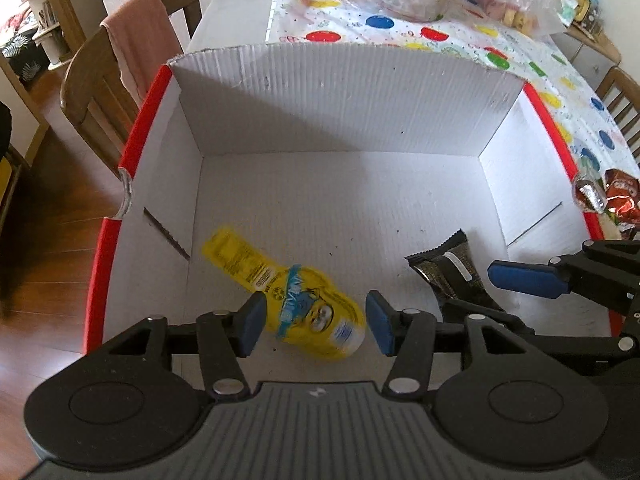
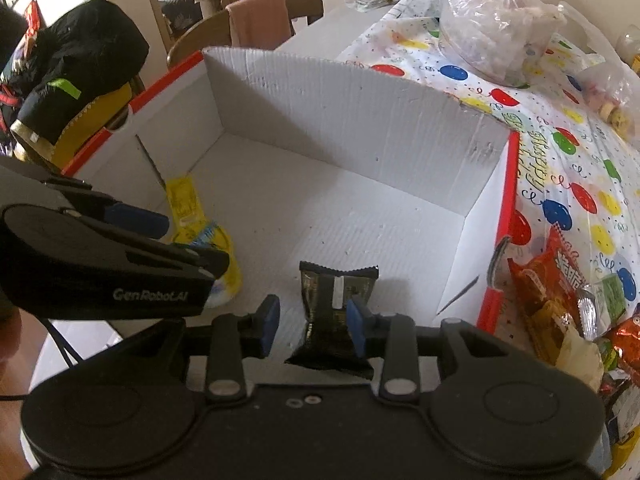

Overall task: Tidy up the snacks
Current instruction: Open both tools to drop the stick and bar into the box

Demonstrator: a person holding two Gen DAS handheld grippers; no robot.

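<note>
Both your grippers sit over the white cardboard box (image 1: pixel 340 92) with red edges. Your left gripper (image 1: pixel 314 326) has its jaws spread wide, with the yellow snack pouch (image 1: pixel 280 288) lying loose between and just beyond the blue pads (image 1: pixel 252 326), on the box floor near the left wall; it looks blurred, and you can't tell whether the pads touch it. Your right gripper (image 2: pixel 312 324) is also parted. The dark snack packet (image 2: pixel 336 304) stands between its fingers, against the right pad (image 2: pixel 356 330) and clear of the left one, so nothing is clamped. In the left wrist view the same packet (image 1: pixel 452 276) sits right of the pouch, with your right gripper's finger (image 1: pixel 528 280) just beside it.

Around the box: a balloon-print tablecloth (image 2: pixel 560 152) on the far and right sides, a clear plastic bag (image 2: pixel 492 20) on it behind the box, and a pile of orange and red snack wrappers (image 2: pixel 552 292) right against the box's right wall. A wooden chair with a pink cloth (image 1: pixel 140 44) stands left of the table. A black and yellow bag (image 2: pixel 80 76) sits beyond the box's left wall.
</note>
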